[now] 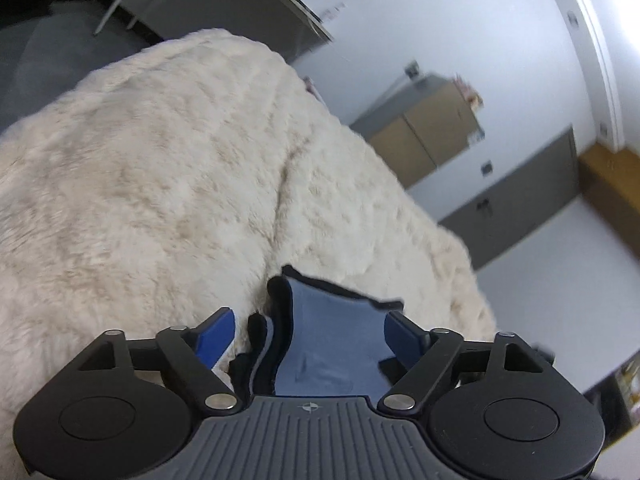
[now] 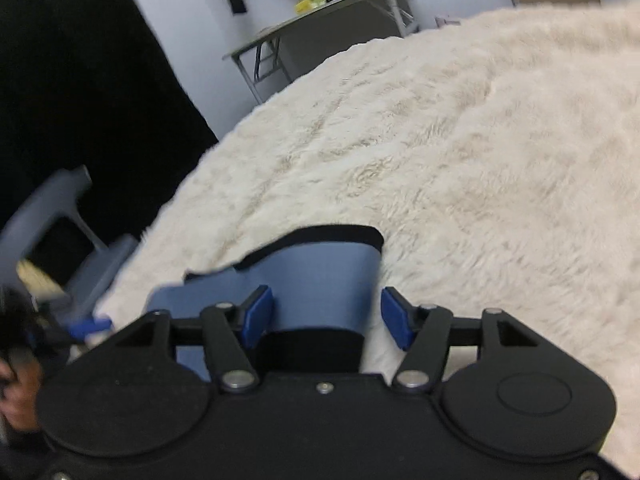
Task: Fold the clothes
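A blue garment (image 1: 328, 344) with black trim lies on a cream fluffy blanket (image 1: 160, 184). In the left wrist view, my left gripper (image 1: 310, 320) stands open and low over it. The cloth lies between the blue pads (image 1: 216, 336) without being pinched, and its black edge is bunched near the left pad. In the right wrist view, the same garment (image 2: 320, 276) lies flat with a curved black hem at its far edge. My right gripper (image 2: 326, 296) is open just above it, its pads (image 2: 258, 312) standing apart on either side of the cloth.
The blanket (image 2: 460, 152) stretches far ahead of both grippers. A grey chair (image 2: 60, 216) stands off its left edge, with a folding table (image 2: 320, 12) by the far wall. Grey and brown cabinets (image 1: 436, 132) line the wall. A hand (image 2: 16, 392) shows at the lower left.
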A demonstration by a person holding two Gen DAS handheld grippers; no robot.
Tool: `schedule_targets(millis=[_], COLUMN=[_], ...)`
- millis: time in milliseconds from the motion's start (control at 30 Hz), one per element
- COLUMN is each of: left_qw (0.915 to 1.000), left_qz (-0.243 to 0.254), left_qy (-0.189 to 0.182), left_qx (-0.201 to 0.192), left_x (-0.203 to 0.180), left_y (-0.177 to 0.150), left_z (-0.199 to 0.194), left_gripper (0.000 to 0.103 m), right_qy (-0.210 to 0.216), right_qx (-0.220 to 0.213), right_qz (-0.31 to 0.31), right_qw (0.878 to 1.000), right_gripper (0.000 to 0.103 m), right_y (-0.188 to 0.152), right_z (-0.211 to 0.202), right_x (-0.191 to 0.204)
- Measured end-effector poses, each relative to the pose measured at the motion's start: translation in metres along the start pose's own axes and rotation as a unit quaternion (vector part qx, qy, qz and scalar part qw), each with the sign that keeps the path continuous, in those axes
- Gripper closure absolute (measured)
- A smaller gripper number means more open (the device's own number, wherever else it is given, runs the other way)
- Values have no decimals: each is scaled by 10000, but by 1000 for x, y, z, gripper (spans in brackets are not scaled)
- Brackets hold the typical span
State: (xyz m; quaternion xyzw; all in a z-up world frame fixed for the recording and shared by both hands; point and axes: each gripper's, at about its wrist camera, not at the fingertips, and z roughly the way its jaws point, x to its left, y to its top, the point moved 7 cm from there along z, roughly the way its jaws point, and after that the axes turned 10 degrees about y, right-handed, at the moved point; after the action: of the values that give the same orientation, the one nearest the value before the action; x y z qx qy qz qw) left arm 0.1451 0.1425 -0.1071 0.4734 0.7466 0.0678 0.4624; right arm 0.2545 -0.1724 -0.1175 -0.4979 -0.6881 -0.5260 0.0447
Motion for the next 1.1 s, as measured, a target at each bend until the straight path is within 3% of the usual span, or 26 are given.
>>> schedule_targets(millis=[67, 100, 133, 167, 333, 367, 400, 500, 567, 600, 633, 700, 833, 867, 1000, 1100], left_qw=[9999, 9999, 9999, 9999, 9999, 9998, 9996, 9931, 9861, 9842, 9848, 9867, 9840, 9813, 9847, 9864], left_qz=[112, 123, 135, 144, 129, 188, 252, 868, 1174, 1225, 1117, 1073, 1228, 1335, 1074, 946], left_qy=[15, 11, 7, 3, -61, -77, -83, 613, 912, 942, 827, 612, 477, 488, 681, 766], left_qx=[46, 49, 52, 55, -67, -80, -98, -490, -747, -870, -1046, -1052, -1197, -1295, -1191, -1101], left_x=[-4, -4, -4, -5, -10, -12, -15, -38, -54, -64, -83, -101, -121, -122, -106, -104], left_y=[-2, -3, -3, -3, -3, -3, -3, -4, -4, -5, -9, -14, -26, -30, -38, -39], left_z=[2, 2, 2, 2, -5, -5, -5, -11, -15, -17, -22, -23, -30, -34, -39, -42], left_gripper=[25, 25, 25, 25, 25, 25, 25, 23, 8, 0, 0, 0, 0, 0, 0, 0], right_qy=[270, 360, 375, 391, 77, -31, -210, -1162, -1643, -1760, -1847, -1923, -1973, -1898, -1598, -1457], right_qx=[-79, -158, -240, -321, -777, -857, -810, -459, -698, -773, -823, -861, -724, -652, -229, 678], right_qz=[325, 505, 626, 747, 247, 148, 47, -199, -729, -918, -1196, -2026, -2580, -2666, -2812, -2620], right_qw=[9991, 9979, 9970, 9959, 9966, 9962, 9965, 9920, 9812, 9770, 9720, 9563, 9430, 9427, 9460, 9516], right_gripper=[42, 54, 80, 86, 88, 87, 77, 53, 43, 28, 20, 20, 20, 20, 20, 25], right_y=[5, 8, 12, 15, 34, 38, 39, 37, 33, 30, 24, 5, -13, -17, -33, -58], right_z=[7, 9, 9, 9, -20, -26, -29, -33, -56, -64, -70, -72, -41, -31, 3, 32], right_x=[-6, -10, -14, -18, -23, -25, -28, -34, -7, 2, 17, 61, 103, 108, 117, 115])
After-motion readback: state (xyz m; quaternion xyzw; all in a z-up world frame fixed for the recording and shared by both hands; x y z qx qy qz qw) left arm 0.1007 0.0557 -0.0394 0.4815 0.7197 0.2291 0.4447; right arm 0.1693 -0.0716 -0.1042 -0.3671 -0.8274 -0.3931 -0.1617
